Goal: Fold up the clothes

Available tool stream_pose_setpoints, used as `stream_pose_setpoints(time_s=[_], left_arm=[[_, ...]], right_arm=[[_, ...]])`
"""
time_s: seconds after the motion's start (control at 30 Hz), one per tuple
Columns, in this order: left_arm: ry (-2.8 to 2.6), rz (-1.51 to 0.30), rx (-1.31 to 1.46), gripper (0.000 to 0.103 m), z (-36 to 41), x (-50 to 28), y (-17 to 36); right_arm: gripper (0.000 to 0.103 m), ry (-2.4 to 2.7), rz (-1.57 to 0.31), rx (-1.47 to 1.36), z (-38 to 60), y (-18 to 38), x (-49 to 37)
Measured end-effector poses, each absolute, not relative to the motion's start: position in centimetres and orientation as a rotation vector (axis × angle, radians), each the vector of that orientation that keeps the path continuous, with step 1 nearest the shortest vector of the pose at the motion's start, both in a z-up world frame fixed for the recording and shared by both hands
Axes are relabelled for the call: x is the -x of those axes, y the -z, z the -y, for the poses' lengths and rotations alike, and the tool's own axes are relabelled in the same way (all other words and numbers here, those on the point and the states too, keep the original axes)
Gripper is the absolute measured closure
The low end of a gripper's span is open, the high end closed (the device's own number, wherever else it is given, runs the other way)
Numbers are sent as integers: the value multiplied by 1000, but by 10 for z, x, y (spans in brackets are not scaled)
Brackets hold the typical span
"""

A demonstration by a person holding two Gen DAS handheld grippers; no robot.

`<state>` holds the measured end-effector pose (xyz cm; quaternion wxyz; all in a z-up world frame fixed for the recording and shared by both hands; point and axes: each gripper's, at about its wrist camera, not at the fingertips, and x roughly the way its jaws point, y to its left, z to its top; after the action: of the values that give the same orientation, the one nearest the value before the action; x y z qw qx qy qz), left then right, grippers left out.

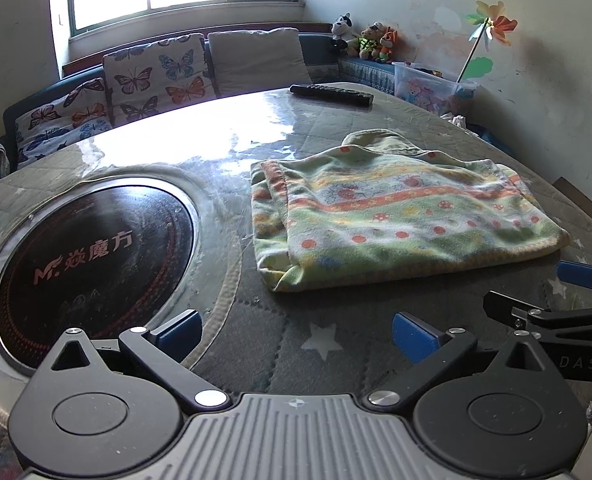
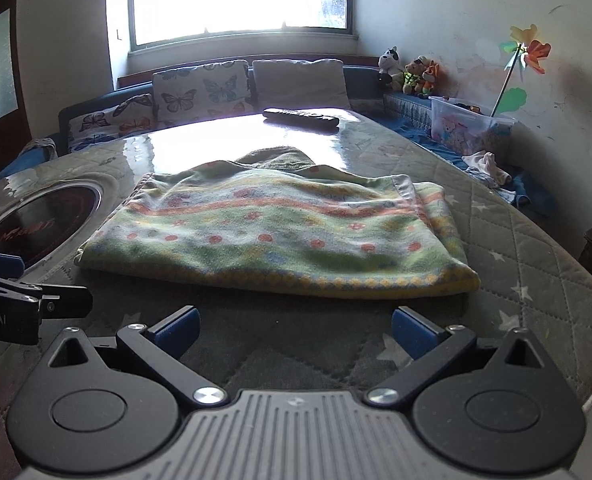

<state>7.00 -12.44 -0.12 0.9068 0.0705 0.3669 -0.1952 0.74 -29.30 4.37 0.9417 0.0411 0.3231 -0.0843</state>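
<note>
Fleece-like garment [image 1: 407, 220], green with orange and yellow patterned bands, lay on the quilted star-print table cover [image 1: 319, 340] under a glossy clear sheet; it sat just right of the round black cooktop [image 1: 92, 272] set into the table, near but not on it; it was already doubled into a rough flat rectangle, layered edges showing at its left side in the left wrist view, with a plain olive flap poking out at the far edge; left gripper [image 1: 296, 332] hovered short of the garment's near edge, blue pads spread wide, nothing between them; right gripper [image 2: 296, 330] sat likewise just short of the near hem, spread wide and empty; each tool's tip showed at the edge of the other's view, so the two were side by side, both apart from the cloth; judgement on step: the scene fit either a pause between folds, with another halving due, or a finished fold with both tools backed off; the pictures did not settle which; if another fold was wanted, it would call for both sets of pads to pinch through all layers at one edge, since the stacked plies looked thick and likely to slip apart; the flap at the far edge looked loose and might need tucking; remote control [image 1: 331, 94] lay well beyond the garment, clear of any fold path.
</note>
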Motion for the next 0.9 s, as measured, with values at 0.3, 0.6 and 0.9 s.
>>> stream_pose_setpoints(time_s=[0.3,0.6,0.9], left_arm=[[403,-749,-143,0,119,-60,1],[415,-740,-142,0,119,-46,-1],[422,-727,-147,0,120,-33,-3]], right_arm=[[0,172,-647,-82,286,-47,0],[0,172,-634,-81,282,-52,11],[0,166,-626,-84,278,-54,21]])
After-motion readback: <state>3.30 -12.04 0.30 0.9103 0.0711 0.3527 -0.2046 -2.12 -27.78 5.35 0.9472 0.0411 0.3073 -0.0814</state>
